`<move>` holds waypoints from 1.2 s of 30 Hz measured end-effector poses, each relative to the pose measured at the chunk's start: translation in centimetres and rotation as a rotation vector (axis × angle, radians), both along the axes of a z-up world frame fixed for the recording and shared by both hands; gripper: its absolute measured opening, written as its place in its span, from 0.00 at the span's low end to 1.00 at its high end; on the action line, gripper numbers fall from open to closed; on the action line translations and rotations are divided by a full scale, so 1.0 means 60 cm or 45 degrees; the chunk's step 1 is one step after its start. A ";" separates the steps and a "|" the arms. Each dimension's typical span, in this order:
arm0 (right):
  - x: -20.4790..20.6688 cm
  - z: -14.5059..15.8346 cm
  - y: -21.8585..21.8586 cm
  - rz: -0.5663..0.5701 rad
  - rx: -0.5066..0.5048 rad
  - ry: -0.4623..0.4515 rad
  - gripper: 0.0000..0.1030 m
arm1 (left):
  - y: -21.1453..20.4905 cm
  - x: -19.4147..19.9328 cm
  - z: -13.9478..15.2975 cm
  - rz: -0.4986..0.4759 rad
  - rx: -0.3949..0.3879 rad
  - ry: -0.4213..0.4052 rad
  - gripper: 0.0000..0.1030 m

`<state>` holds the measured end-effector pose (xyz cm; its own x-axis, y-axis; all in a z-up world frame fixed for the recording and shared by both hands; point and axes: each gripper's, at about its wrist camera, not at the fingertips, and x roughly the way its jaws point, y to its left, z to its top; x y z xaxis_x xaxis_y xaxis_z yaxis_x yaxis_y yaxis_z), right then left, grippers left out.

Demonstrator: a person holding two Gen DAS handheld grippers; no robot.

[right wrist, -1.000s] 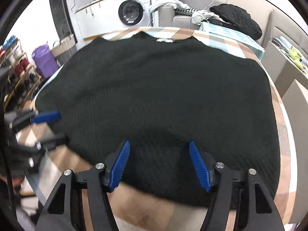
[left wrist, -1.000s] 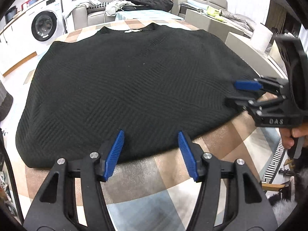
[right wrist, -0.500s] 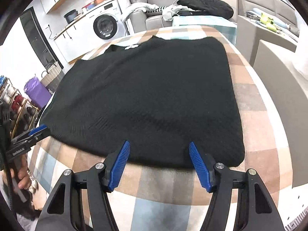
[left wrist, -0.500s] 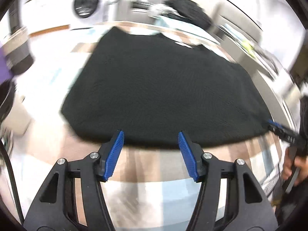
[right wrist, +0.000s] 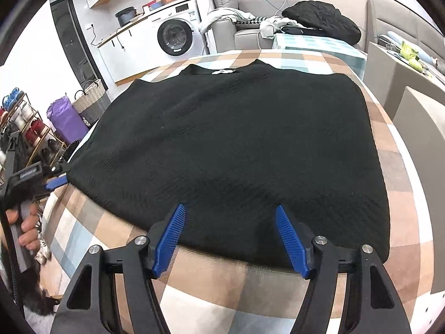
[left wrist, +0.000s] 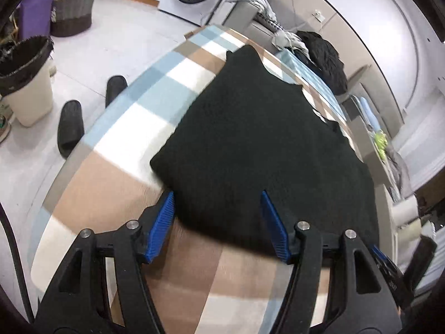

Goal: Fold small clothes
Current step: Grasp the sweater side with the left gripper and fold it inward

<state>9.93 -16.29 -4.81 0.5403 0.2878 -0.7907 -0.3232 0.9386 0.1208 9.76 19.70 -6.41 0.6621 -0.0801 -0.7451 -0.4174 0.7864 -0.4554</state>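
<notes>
A black knit sweater (right wrist: 236, 139) lies flat on the checked tablecloth (right wrist: 400, 183), neck label at the far side. My right gripper (right wrist: 230, 207) hovers over the near hem right of the middle. Its jaws are opening, the hem lies below the gap, and the blue pads (right wrist: 289, 239) press on nothing. My left gripper (left wrist: 217, 197) stands open at the sweater's (left wrist: 264, 144) near left corner, the hem edge between its fingers, untouched. The left gripper (right wrist: 62, 175) also shows at the left edge of the right wrist view, held by a hand (right wrist: 25, 231).
Left of the table on the floor are a lined bin (left wrist: 25, 83), two black slippers (left wrist: 71, 125) and a woven basket (left wrist: 72, 2). A washing machine (right wrist: 175, 36) and a sofa with a black clothes pile (right wrist: 322, 19) stand beyond. A grey cabinet (right wrist: 403, 69) is at the right.
The left gripper swung left along the hem to the sweater's left corner and rolled, so its view now looks diagonally across the table. The right gripper shifted slightly; its jaws spread a little.
</notes>
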 end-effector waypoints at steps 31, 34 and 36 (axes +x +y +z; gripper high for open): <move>0.015 -0.008 -0.004 -0.022 -0.005 0.016 0.68 | -0.191 0.030 0.160 -0.299 0.423 -0.358 0.09; 0.017 -0.010 -0.009 -0.038 0.010 0.027 0.68 | -0.268 0.056 0.187 -0.480 0.463 -0.434 0.09; 0.017 -0.011 -0.014 -0.044 0.025 0.033 0.68 | -0.320 0.070 0.192 -0.607 0.468 -0.462 0.08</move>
<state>10.98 -17.11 -5.45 0.5293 0.2850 -0.7991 -0.2873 0.9464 0.1473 13.95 0.47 5.12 0.8294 -0.2091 -0.5181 0.1395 0.9754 -0.1704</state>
